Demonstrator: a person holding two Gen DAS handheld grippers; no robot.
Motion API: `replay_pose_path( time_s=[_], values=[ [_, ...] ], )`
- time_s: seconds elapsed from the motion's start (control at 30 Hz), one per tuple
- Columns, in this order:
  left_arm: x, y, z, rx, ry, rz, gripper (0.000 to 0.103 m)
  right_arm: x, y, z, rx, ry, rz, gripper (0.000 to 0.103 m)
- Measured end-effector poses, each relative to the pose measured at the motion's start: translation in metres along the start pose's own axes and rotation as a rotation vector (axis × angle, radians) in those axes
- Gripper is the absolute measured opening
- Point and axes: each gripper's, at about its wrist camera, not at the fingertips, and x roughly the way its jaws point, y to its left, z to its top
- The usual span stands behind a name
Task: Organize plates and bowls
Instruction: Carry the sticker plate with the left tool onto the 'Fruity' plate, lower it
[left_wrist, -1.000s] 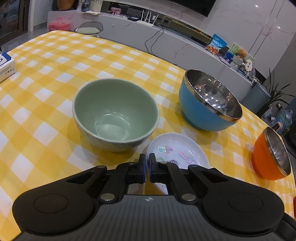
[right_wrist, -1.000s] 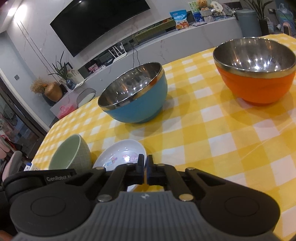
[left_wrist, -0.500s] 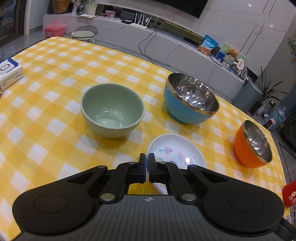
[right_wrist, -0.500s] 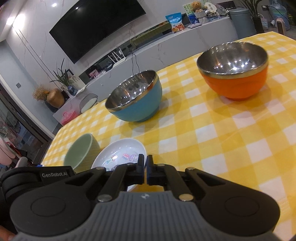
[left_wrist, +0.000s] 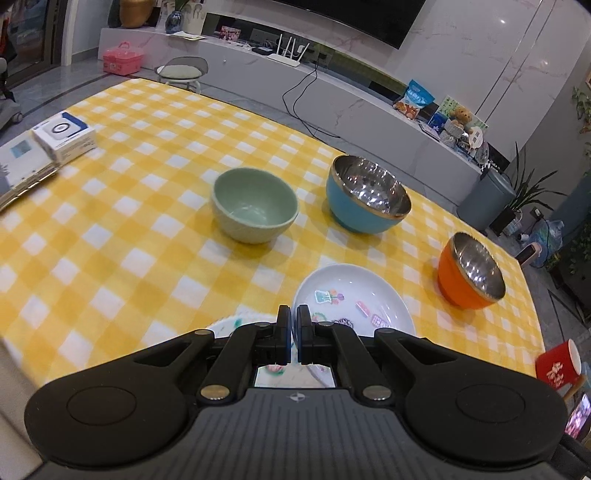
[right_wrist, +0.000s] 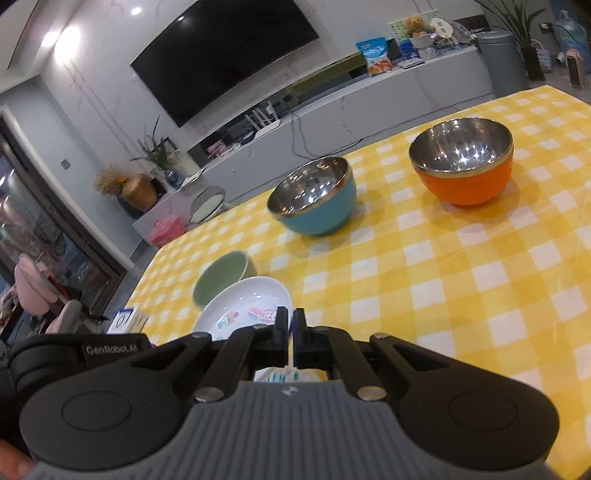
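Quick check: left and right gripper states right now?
Left gripper: closed, holding nothing, above the white plate.
Right gripper: closed, holding nothing.

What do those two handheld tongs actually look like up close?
Both look alike: the left tongs and right tongs have black linkage arms with silver pivot pins, blue-edged fingertips, round black side discs and a ribbed grey body. "GenRobot.AI" is printed in white on the left one.

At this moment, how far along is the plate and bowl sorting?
Nothing looks stacked yet. The green bowl, blue bowl, orange bowl and white dish all sit apart on the tablecloth. The left gripper and right gripper are both shut and hold nothing. All the grouping is left.
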Motion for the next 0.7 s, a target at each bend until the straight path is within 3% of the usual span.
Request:
replay_pose_path(
  time_s=[0.23,0.7],
  values=[
    [-0.01,0.014,-0.025,0.014,0.038,0.045,0.003,-0.011,0.005,-0.027,-0.017,0.061,0.011,0.0],
    [0.007,0.032,-0.045,0.032,0.109,0.107,0.004,0.011,-0.003,-0.052,-0.011,0.158,0.004,0.0]
  ],
)
